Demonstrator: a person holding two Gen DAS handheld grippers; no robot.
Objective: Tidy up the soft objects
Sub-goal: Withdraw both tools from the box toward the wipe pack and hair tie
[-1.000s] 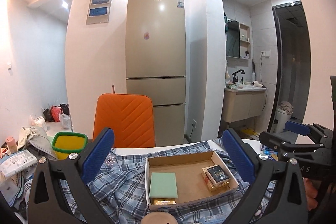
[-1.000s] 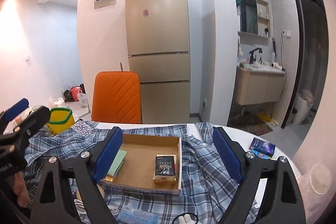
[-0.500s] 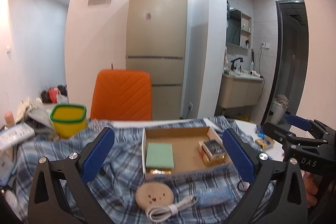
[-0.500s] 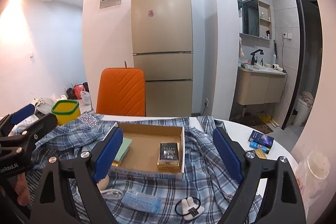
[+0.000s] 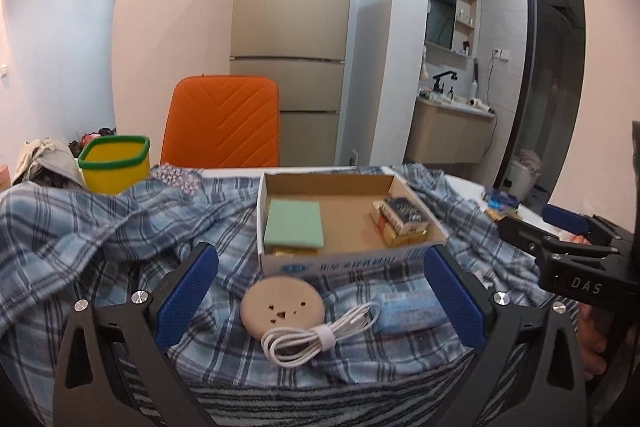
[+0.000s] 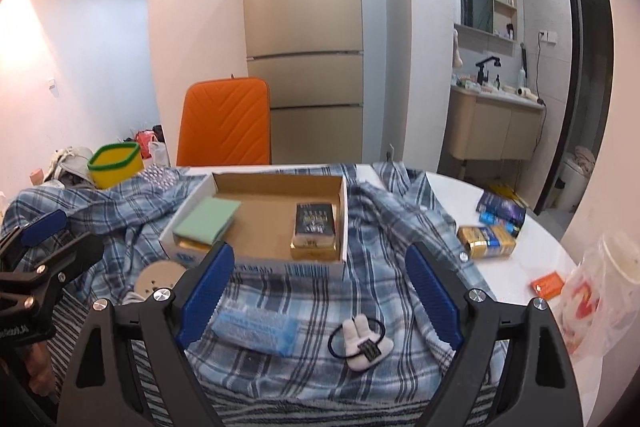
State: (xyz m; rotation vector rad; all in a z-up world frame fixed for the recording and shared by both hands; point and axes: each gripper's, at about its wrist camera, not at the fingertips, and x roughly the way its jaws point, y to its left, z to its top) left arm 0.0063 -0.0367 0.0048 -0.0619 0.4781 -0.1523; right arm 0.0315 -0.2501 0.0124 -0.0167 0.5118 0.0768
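- Left gripper (image 5: 320, 293): fingers spread wide, holding nothing, above the round beige disc (image 5: 283, 308) and coiled white cable (image 5: 320, 333).
- Right gripper (image 6: 320, 291): fingers spread, holding nothing.
- Plaid shirt (image 6: 384, 227) lies rumpled across the bench (image 6: 516, 271), under the cardboard box (image 6: 276, 227).
- Hair tie with white plush (image 6: 362, 341) lies on the shirt, between the right fingers.

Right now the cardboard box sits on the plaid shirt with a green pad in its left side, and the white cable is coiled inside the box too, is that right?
Not quite. The white cable is not in the cardboard box; it lies coiled on the plaid shirt in front of the box, beside the round beige disc, as the left wrist view shows. The green pad is indeed in the box's left side.
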